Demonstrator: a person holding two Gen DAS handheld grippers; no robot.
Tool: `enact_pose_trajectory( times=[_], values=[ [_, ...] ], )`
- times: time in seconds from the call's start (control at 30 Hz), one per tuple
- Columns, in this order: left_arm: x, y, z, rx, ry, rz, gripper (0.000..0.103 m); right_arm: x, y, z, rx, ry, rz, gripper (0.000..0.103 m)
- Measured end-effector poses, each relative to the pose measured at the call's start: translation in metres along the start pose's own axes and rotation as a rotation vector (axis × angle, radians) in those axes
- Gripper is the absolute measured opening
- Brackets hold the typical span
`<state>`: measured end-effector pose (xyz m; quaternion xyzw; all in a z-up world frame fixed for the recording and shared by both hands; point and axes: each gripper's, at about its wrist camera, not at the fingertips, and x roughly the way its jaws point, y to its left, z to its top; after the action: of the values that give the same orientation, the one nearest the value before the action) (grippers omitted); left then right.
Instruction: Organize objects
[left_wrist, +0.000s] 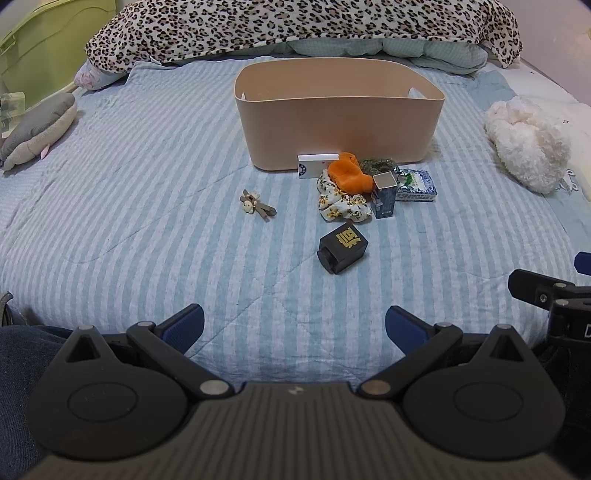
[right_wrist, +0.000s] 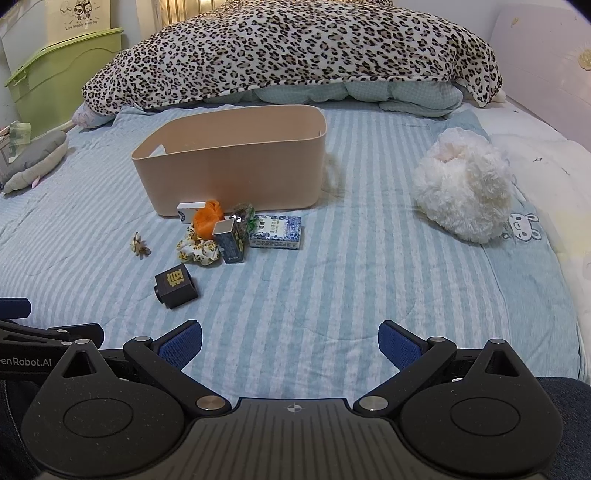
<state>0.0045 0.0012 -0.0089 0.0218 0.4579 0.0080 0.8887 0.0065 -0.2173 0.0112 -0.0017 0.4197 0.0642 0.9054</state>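
Observation:
A beige bin (left_wrist: 338, 122) (right_wrist: 236, 166) stands on the striped bed. In front of it lie a white box (left_wrist: 317, 165) (right_wrist: 189, 212), an orange cloth (left_wrist: 347, 171) (right_wrist: 208, 219), a floral scrunchie (left_wrist: 341, 205) (right_wrist: 197, 249), an upright dark blue box (left_wrist: 384, 195) (right_wrist: 229, 242), a blue-and-white packet (left_wrist: 417, 186) (right_wrist: 276, 230) and a small keychain (left_wrist: 255, 205) (right_wrist: 139, 245). A black box with gold print (left_wrist: 343, 246) (right_wrist: 176, 285) lies nearest. My left gripper (left_wrist: 294, 326) and right gripper (right_wrist: 290, 341) are open and empty, low near the bed's front.
A leopard-print blanket (right_wrist: 288, 48) is piled behind the bin. A white fluffy toy (right_wrist: 463, 184) lies at the right, a grey plush (left_wrist: 37, 129) at the left. A green plastic crate (right_wrist: 62, 74) stands beyond the bed's left edge.

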Motion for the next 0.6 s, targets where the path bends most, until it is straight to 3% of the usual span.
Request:
enact_pose_trajectory(
  times=[0.6],
  values=[
    [0.046,-0.010,0.017,0.024,0.041,0.015,0.103,0.038,-0.007,0.019,-0.042,0.011,-0.005,0.103]
  ],
)
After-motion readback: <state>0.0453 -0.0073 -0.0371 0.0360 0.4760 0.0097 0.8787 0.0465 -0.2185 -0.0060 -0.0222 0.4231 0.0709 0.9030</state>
